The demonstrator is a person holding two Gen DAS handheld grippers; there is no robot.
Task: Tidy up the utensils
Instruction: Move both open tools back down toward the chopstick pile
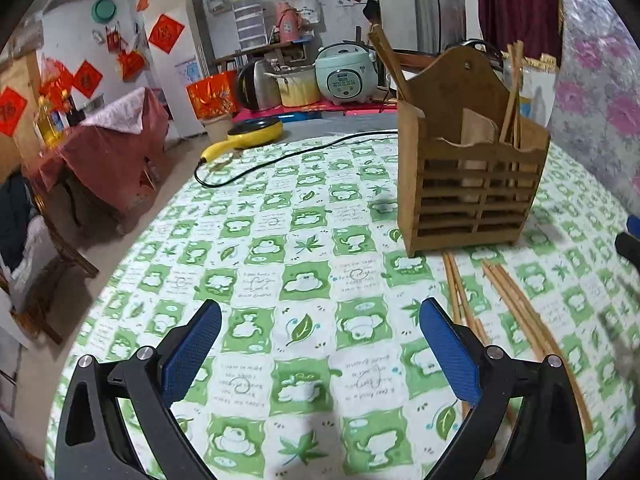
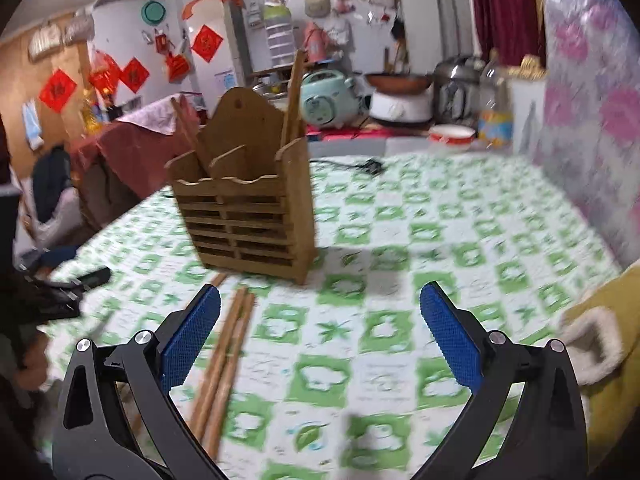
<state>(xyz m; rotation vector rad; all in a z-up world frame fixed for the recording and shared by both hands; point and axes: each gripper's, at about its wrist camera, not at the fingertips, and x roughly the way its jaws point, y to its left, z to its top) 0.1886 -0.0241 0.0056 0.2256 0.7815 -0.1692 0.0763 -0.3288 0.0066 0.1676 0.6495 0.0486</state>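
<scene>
The wooden utensil holder (image 1: 472, 168) stands upright on the bench (image 1: 280, 264), which wears a green-and-white checked cloth, and a few chopsticks (image 1: 514, 92) already stand in its far compartment, with another stick leaning out of the back on the other side. More loose chopsticks (image 1: 516, 304) lie flat on the cloth just in front of the holder, in two small bunches, apart from its base. The left gripper (image 1: 320, 340) hangs over the cloth, tilted downward, jaws spread wide with nothing between them; the loose chopsticks pass beside and under its right-hand finger. The right gripper (image 2: 320, 332) is tilted down too, wide apart and empty, with bare cloth between the blue pads (image 2: 452, 340); the sticks (image 2: 224, 360) run beside its left-hand finger, and the holder (image 2: 244, 208) stands just beyond. A yellow sleeve with a fleecy cuff (image 2: 592, 344) shows at the edge of the right wrist view. Further back on the bench a black cable (image 1: 280, 160) snakes across the cloth toward a yellow pan (image 1: 256, 130). Beyond the bench a rice cooker (image 1: 346, 74), a kettle and pots crowd a counter against the wall, and red paper decorations (image 1: 166, 33) hang around the room. Nothing lies between either gripper and the loose chopsticks.
</scene>
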